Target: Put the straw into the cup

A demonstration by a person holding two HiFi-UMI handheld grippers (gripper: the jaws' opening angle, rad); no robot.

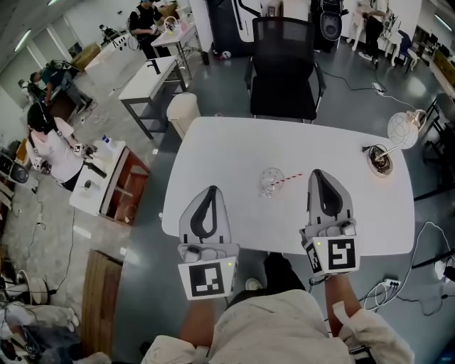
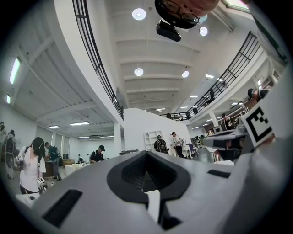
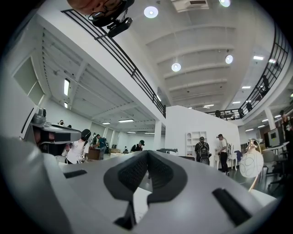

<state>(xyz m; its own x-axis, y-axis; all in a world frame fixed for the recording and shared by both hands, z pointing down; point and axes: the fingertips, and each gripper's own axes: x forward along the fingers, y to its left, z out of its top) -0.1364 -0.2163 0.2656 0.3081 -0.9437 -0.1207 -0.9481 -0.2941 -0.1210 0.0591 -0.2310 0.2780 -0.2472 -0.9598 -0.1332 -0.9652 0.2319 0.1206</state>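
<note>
With the left tongs (image 1: 211, 190) and the right tongs (image 1: 318, 174) both pressed together and empty, we risk toppling the clear glass cup (image 1: 270, 182) on the white bench (image 1: 227, 149) when pinching the red-and-white striped straw (image 1: 290, 177) resting against it.

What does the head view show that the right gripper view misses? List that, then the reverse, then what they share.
Head view only: the clear cup, the striped straw and the black chair. Right gripper view only: the ceiling lights and the balcony railing. Both: the right gripper, jaws together and empty, the left gripper and the white fan.
</note>
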